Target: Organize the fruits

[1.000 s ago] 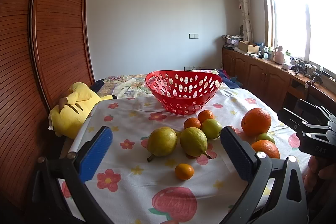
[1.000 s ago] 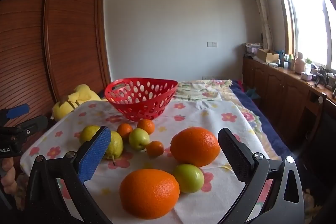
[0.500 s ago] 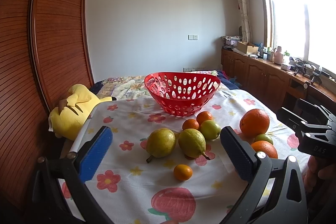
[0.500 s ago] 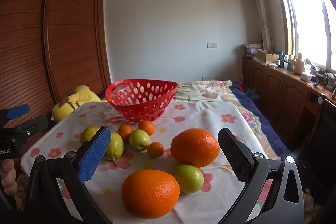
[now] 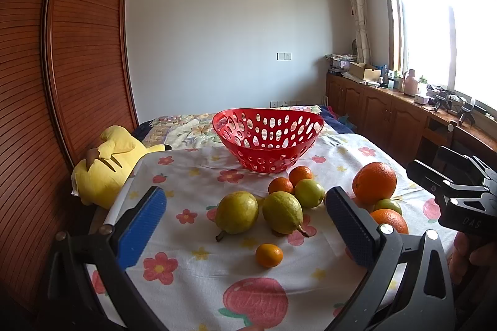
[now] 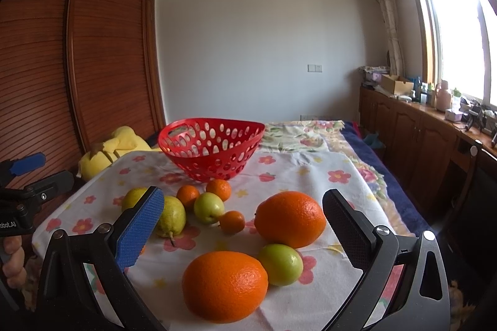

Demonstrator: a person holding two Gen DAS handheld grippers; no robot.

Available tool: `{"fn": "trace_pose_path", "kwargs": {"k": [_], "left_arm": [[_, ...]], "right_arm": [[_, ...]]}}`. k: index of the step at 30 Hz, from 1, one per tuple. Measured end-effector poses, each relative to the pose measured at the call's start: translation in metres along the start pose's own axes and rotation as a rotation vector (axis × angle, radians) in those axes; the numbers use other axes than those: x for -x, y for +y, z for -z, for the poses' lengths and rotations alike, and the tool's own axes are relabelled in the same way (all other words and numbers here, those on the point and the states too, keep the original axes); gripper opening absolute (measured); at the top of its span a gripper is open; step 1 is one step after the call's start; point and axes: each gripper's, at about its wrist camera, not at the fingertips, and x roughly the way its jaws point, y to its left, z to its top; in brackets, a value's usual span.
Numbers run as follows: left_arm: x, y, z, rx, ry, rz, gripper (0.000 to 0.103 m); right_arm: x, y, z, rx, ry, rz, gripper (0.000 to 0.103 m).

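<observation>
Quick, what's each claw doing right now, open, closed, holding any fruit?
Left claw: open, holding nothing.
Right claw: open, holding nothing.

Black-framed left claw and right claw, blue-padded left fingers (silver screws), dark right ones.

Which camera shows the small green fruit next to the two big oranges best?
The right wrist view: the small green fruit lies whole and near, touching the near orange. The left wrist view shows only its top, wedged between the oranges behind the left gripper's finger.
</observation>
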Motion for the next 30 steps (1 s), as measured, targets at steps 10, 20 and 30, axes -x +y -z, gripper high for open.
{"fn": "trace_pose_path", "kwargs": {"k": [10,20,30], "left_arm": [[0.0013,-0.0011,-0.0012,0.001,-0.001,0.001,0.103],[0.0035,-0.0029,-0.0033,0.000,-0.004,0.004,0.103],[0.0042,-0.0040,-0.0028,-0.001,-0.003,0.003,0.103]], "right_arm": [[0.0006,0.0006,-0.0011,0.001,-0.001,0.001,0.103],[0.0007,0.0006,0.0007,0.002,-0.001,-0.002,0.103],[0.0016,0.0010,0.0009,0.003,0.000,-0.003,0.103]]}}
